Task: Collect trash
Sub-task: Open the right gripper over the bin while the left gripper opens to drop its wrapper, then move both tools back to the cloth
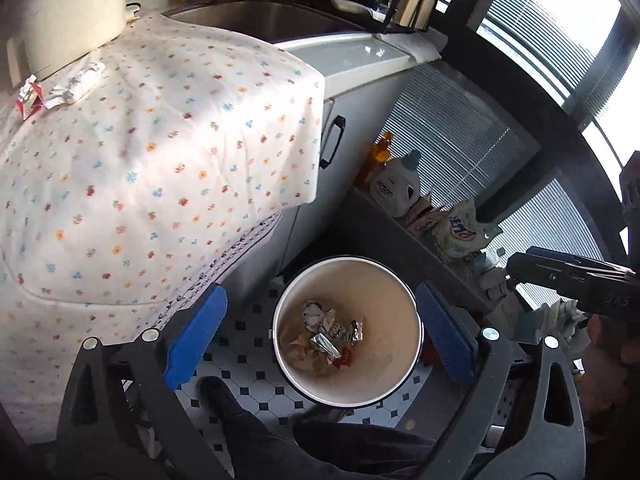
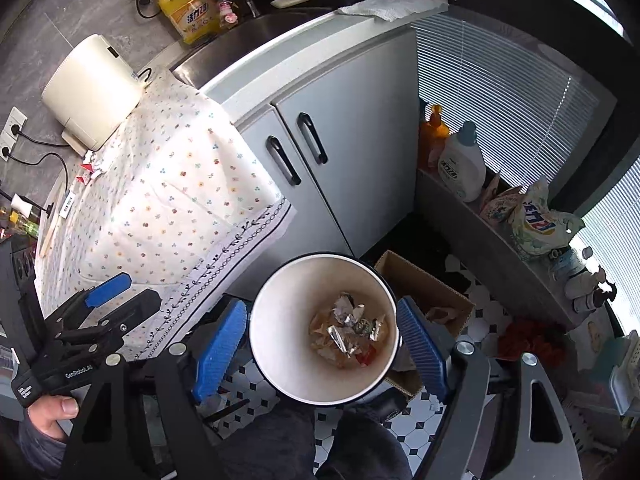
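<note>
Grippers over bin, both w/ jaws apart, nothing between the pads.
Left gripper (image 1: 320, 336) and right gripper (image 2: 322, 340) hang above the white bin (image 2: 276, 344) on the tiled floor; trash (image 1: 326, 338) (foil, crumpled paper, a red scrap) lies at its bottom. Further off, on the floral cloth (image 1: 160, 152) by the white appliance (image 1: 68, 8), more wrappers (image 1: 76, 84) lie.

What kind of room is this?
Most likely a small home kitchen: a steel sink is set in the counter, a yellow dish soap bottle stands beside it, and grey cupboard doors sit below. A trash bin stands on the tiled floor.
</note>
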Tool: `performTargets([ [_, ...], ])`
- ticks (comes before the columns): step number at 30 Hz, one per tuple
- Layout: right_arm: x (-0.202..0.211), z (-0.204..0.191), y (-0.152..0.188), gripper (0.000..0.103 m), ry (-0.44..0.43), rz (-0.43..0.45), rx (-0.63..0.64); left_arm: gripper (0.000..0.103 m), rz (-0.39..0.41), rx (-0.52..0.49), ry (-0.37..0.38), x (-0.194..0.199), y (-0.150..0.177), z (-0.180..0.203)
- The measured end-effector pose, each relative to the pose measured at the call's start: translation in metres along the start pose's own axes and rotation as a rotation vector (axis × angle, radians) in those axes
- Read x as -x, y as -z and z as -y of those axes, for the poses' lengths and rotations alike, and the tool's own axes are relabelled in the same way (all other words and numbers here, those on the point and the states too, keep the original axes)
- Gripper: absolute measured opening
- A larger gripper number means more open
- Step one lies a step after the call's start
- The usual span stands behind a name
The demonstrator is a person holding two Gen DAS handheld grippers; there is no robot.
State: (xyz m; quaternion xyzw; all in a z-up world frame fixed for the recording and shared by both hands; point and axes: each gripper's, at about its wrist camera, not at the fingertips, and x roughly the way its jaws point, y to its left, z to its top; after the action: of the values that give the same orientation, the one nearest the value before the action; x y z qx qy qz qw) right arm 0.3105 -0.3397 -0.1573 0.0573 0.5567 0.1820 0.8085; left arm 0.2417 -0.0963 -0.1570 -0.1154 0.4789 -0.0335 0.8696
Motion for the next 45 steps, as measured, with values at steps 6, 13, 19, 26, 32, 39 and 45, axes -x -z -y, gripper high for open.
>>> performTargets([
  [6,0.005,-0.056,-0.021,0.081,-0.059,0.056,0.062,0.097,0.119,0.006,-0.043,0.048,-0.017,-0.034],
  [13,0.006,-0.121,-0.041,0.092,-0.106,0.114,0.132,0.097,0.21,0.045,-0.089,0.085,-0.033,-0.082],
  [19,-0.003,-0.167,-0.054,0.095,-0.122,0.128,0.164,0.097,0.251,0.098,-0.135,0.108,-0.039,-0.131],
  [26,-0.013,-0.211,-0.068,0.095,-0.133,0.147,0.18,0.097,0.283,0.13,-0.165,0.124,-0.05,-0.18],
  [32,-0.022,-0.245,-0.079,0.095,-0.139,0.165,0.175,0.097,0.296,0.124,-0.17,0.131,-0.06,-0.214],
  [39,-0.034,-0.281,-0.09,0.095,-0.135,0.193,0.158,0.097,0.31,0.101,-0.169,0.133,-0.077,-0.251],
  [45,-0.048,-0.308,-0.102,0.095,-0.12,0.216,0.137,0.097,0.304,0.077,-0.149,0.127,-0.09,-0.283],
])
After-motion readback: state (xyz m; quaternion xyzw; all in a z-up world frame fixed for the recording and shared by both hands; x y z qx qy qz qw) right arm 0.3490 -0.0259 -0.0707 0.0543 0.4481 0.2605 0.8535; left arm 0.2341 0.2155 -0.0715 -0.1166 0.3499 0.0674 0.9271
